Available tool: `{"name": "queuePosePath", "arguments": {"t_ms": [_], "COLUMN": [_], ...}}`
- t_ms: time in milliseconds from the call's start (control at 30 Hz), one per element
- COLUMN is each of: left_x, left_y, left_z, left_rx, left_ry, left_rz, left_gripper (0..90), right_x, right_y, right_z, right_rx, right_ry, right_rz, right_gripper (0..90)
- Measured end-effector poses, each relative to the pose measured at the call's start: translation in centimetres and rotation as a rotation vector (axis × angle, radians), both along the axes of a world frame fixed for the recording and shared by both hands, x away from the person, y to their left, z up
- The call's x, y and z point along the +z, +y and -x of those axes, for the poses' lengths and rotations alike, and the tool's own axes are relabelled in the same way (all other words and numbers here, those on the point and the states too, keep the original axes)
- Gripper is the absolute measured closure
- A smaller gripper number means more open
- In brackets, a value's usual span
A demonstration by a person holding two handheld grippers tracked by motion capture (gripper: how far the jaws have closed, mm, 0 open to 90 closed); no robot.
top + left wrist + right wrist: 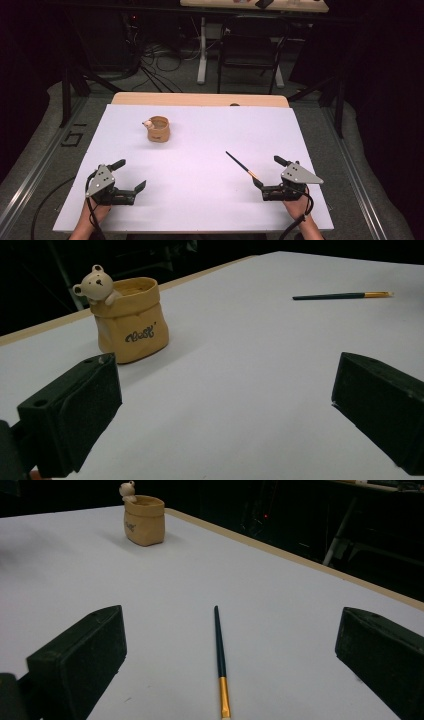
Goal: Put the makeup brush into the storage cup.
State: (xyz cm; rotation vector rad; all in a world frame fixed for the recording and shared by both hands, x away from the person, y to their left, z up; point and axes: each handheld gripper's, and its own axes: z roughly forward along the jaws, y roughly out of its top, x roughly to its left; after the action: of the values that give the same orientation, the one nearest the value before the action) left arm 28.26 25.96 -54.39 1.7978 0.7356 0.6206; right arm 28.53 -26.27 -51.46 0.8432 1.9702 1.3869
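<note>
A thin brush (241,165) lies flat on the white table (200,200), just in front of the right gripper (266,173). That gripper's jaws are wide apart with nothing between them, and in the right gripper view the brush (220,660) points away between them, its gold band at the near end. The left gripper (129,175) sits at the near left, jaws also spread wide and holding nothing. A tan pot (159,129) with a little bear (95,285) on its rim stands upright farther back, well apart from the brush.
</note>
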Motion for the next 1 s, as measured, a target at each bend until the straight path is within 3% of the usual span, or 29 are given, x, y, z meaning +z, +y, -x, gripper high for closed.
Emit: {"name": "queuePosePath", "arguments": {"t_ms": [300,667,1000], "left_x": [0.0,0.0,0.0], "left_y": [0.0,0.0,0.0], "left_z": [0.0,-0.1,0.0], "left_rx": [0.000,-0.002,-0.001], "left_ry": [0.002,0.003,0.005], "left_rz": [-0.005,-0.005,-0.014], "left_gripper": [0.0,0.0,0.0], "right_x": [-0.2,-0.4,-0.4], "right_y": [0.3,0.7,1.0], "right_z": [-1.8,-3.3,-4.7], "right_rx": [-0.033,-0.029,-0.017], "right_ry": [0.035,0.068,0.127], "right_rz": [0.008,0.037,0.066], "right_gripper": [0.0,0.0,0.0]}}
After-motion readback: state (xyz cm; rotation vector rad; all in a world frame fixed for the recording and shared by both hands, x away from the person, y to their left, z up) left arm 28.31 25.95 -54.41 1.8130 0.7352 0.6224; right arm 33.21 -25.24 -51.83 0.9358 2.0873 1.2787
